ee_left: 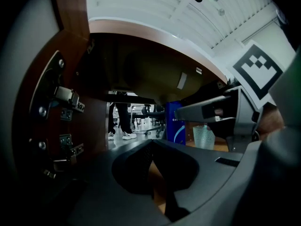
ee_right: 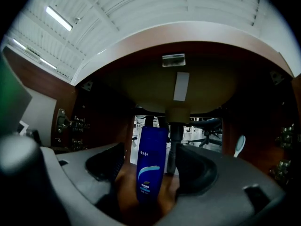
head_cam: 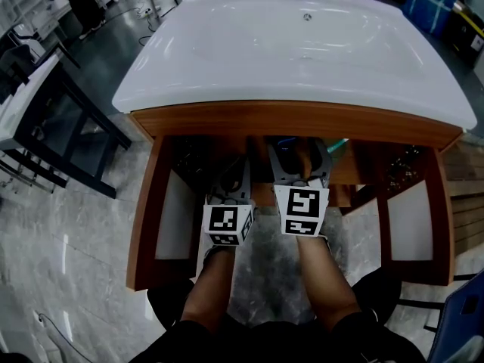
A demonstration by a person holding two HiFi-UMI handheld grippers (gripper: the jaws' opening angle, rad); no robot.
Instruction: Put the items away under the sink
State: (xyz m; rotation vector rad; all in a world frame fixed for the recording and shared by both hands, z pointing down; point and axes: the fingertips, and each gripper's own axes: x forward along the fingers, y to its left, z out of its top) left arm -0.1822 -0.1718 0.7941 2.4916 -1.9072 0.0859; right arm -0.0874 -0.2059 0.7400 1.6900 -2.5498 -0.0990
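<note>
A tall blue bottle [ee_right: 151, 173] stands upright on the cabinet floor under the white sink [head_cam: 302, 44]. My right gripper [ee_right: 151, 157] is open wide, one jaw on each side of the bottle, and neither pad presses on it. In the head view the right gripper [head_cam: 299, 159] reaches into the cabinet's middle, and the bottle cannot be made out there. My left gripper [ee_left: 151, 147] sits just left of it [head_cam: 231, 184], jaws shut with nothing between them. From the left gripper view the blue bottle [ee_left: 175, 121] shows beyond the right gripper [ee_left: 221, 112].
Both cabinet doors hang open, the left door [head_cam: 144, 225] and the right door [head_cam: 437, 218]. The drain pipe [ee_right: 176, 131] comes down behind the bottle. A pale cup [ee_left: 203, 136] and a pale brush [ee_right: 239, 146] stand to the right inside. Door hinges [ee_left: 66, 98] are close on the left.
</note>
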